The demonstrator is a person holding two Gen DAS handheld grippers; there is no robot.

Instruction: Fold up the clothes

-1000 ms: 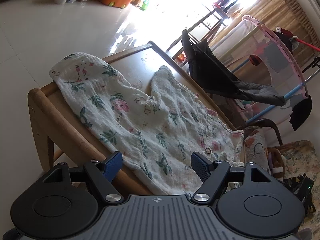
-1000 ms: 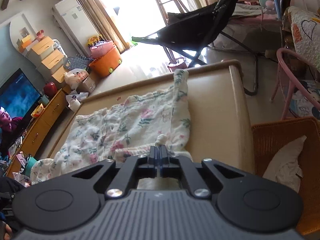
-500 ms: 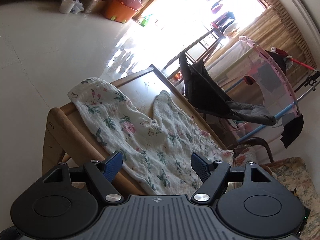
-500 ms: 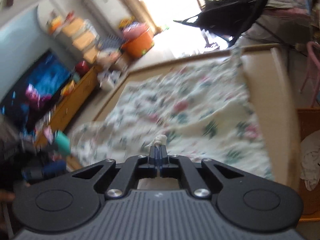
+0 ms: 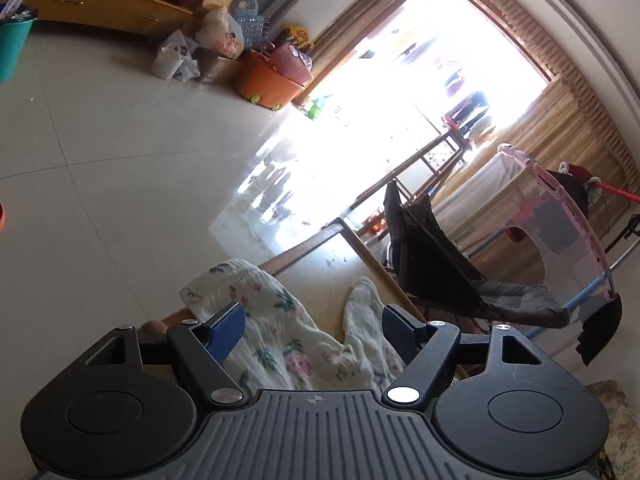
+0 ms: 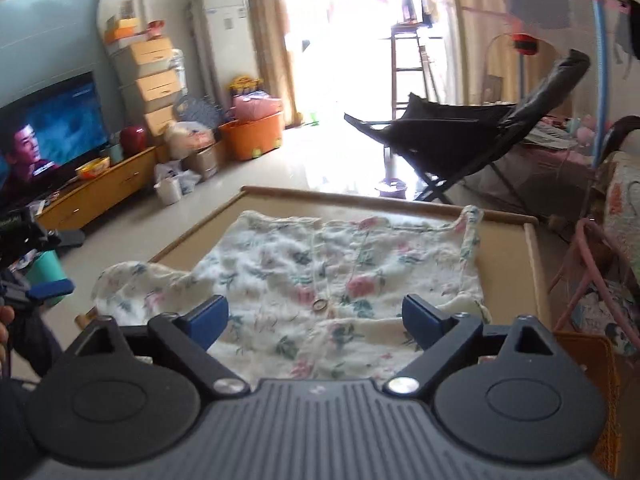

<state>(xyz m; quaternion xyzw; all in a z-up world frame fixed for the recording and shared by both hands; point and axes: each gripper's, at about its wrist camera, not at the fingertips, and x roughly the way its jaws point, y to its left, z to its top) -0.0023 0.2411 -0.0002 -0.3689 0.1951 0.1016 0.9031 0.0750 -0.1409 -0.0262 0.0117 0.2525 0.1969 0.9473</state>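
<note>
Floral shirt (image 6: pixel 320 276) is spread flat on the table (image 6: pixel 508 264), ready for folding; both grippers, left (image 5: pixel 312 330) and right (image 6: pixel 316 318), are held spread wide, empty.

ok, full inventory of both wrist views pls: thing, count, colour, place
floral garment: 1, white with pink and green print, spread flat on the table, one sleeve hanging over its left edge
table: 1, tan with wooden rim, under the garment
folding chair: 1, black, on the floor beyond the table
tub: 1, orange, by the window curtain
TV: 1, switched on, on the left wall
cabinet: 1, yellow-brown, under the TV
basket: 1, orange wicker, right of the table
left tongs: 1, black with blue pads, open over the garment
right tongs: 1, black with blue pads, open, empty
</note>
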